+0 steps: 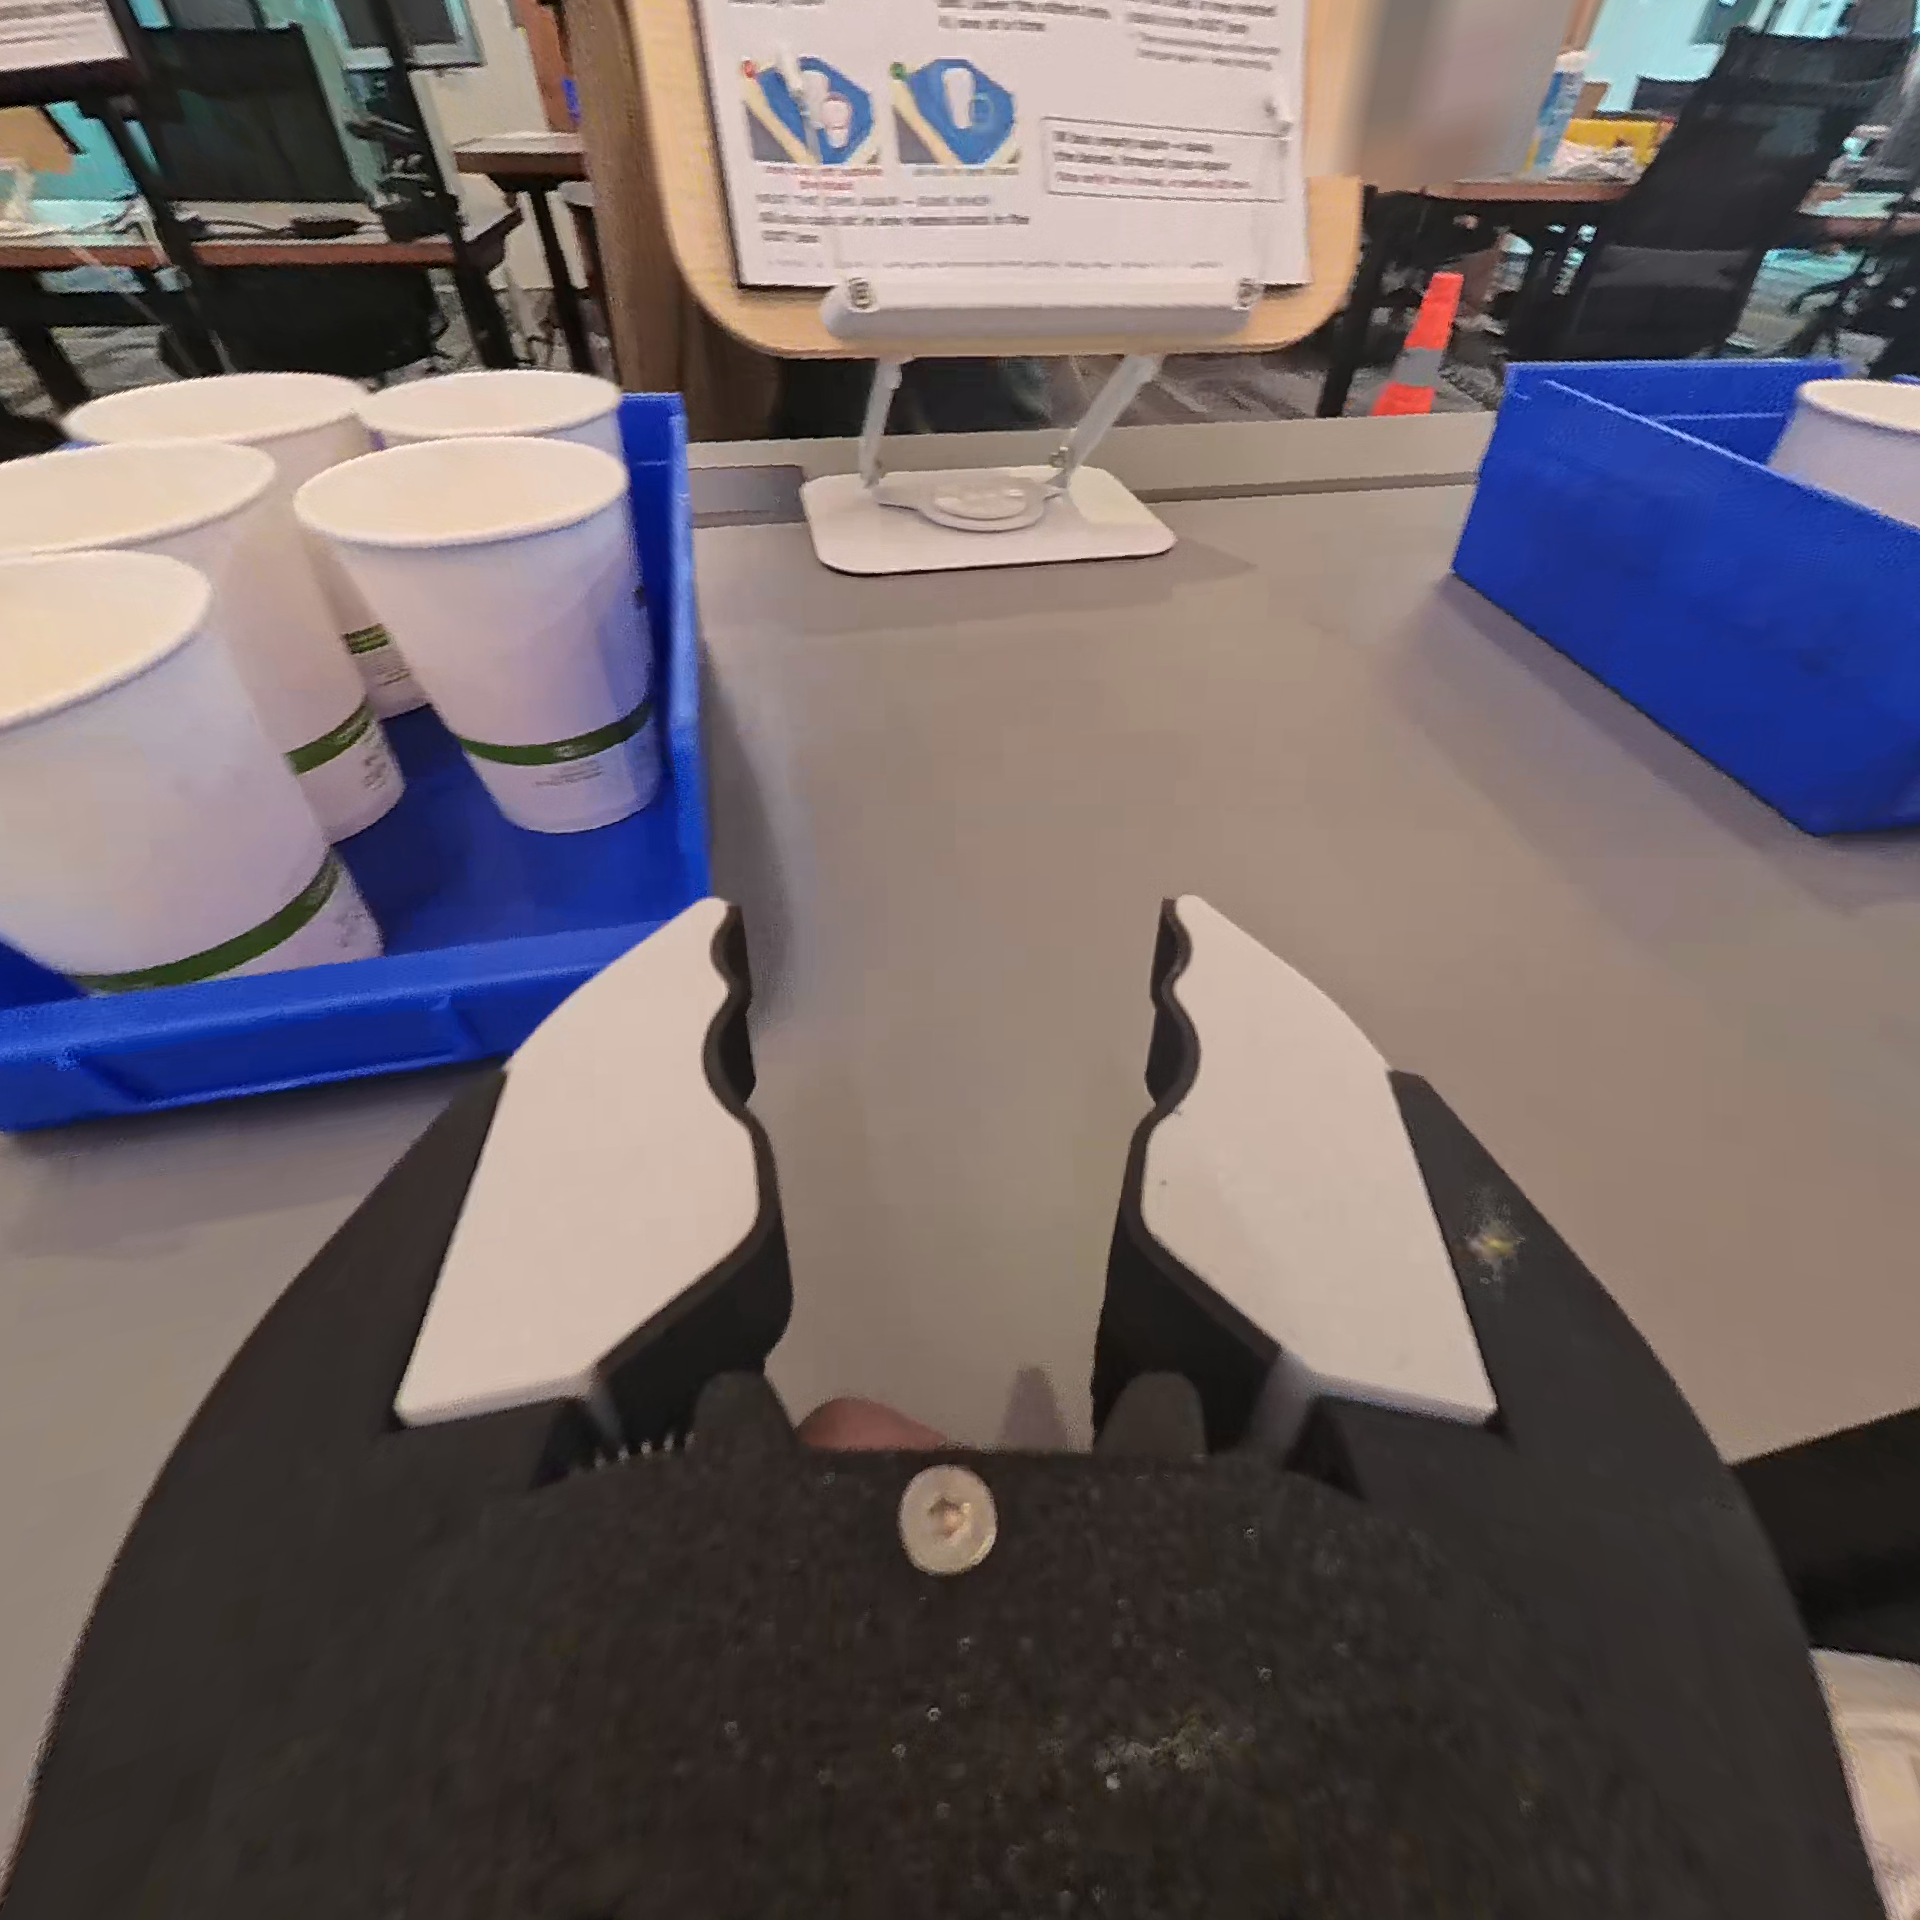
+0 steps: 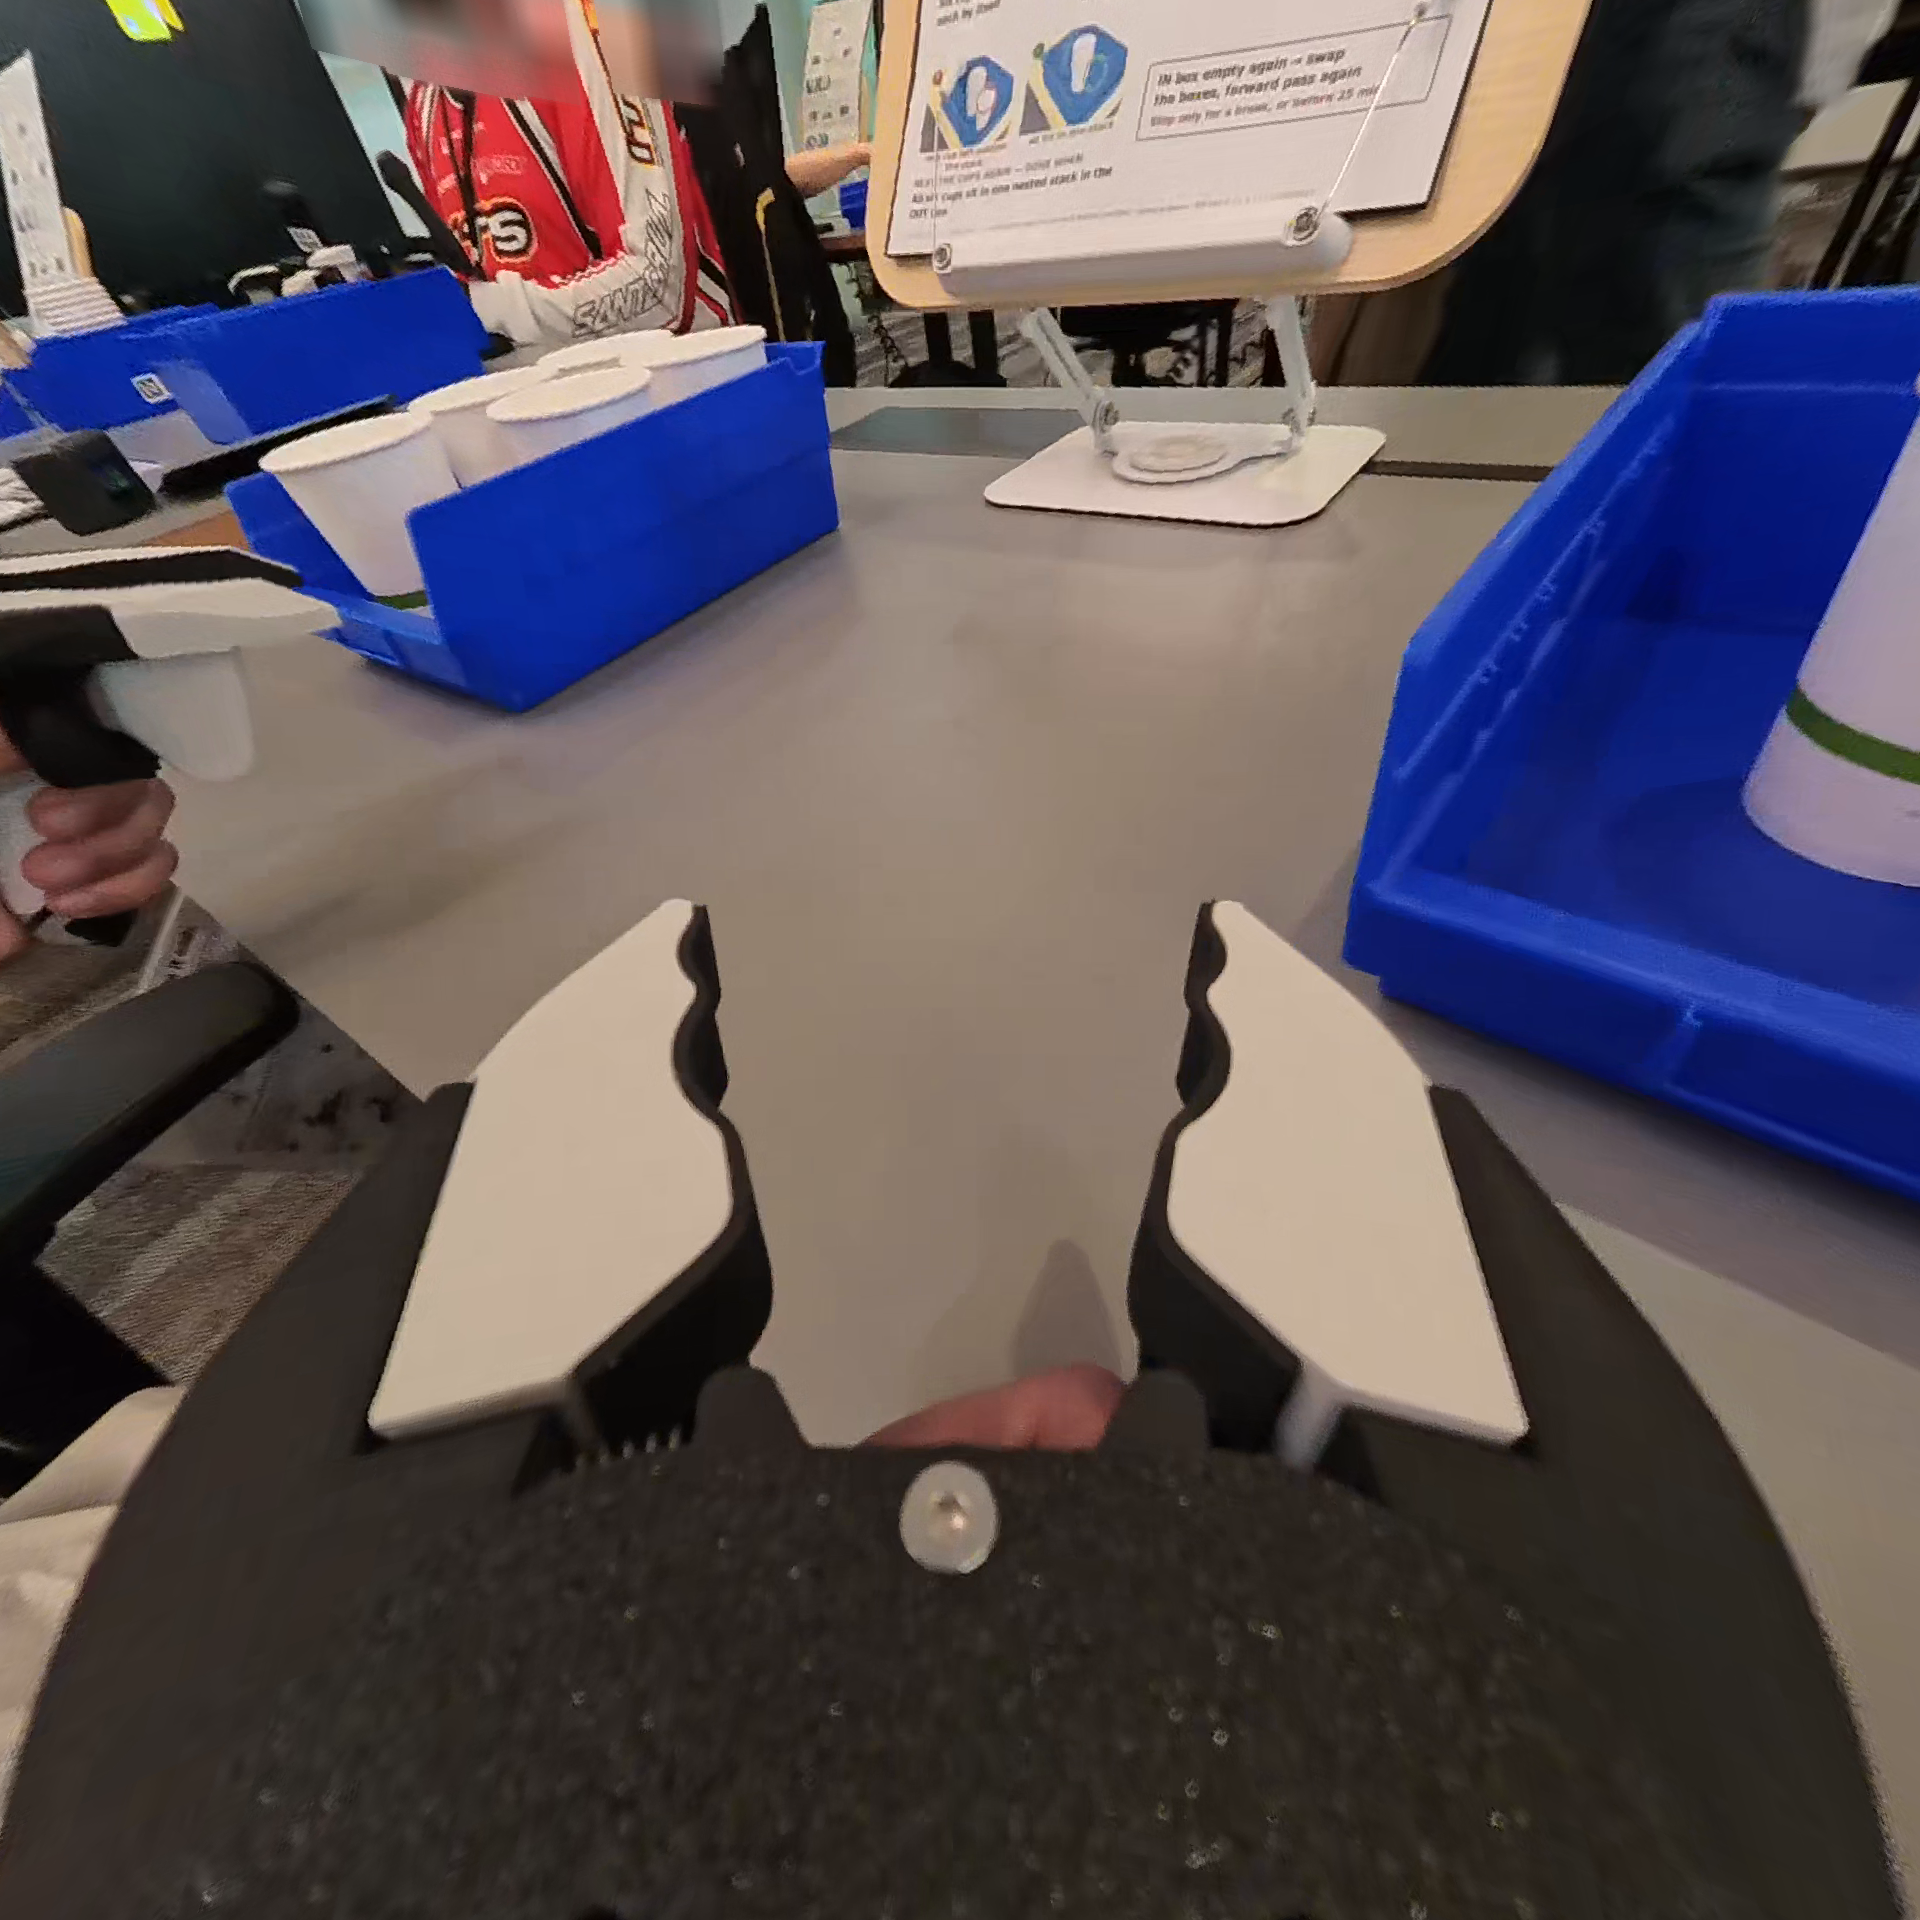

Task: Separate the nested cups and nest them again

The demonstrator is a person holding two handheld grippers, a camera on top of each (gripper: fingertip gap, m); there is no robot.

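left gripper [image 1: 951, 914] and right gripper [image 2: 951, 914] spread, empty | next: pinch one cup [image 1: 499, 623] wall just below rim, lift straight from left bin [image 1: 665, 665]

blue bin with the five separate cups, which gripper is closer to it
Left. The left gripper sits just beside the five-cup bin; the right gripper is farther off, nearer the other bin.

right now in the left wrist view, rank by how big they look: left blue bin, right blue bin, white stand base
1. left blue bin
2. right blue bin, partly cut off by the frame edge
3. white stand base
The left bin sits nearer the camera, so true size versus the right bin is unsure.
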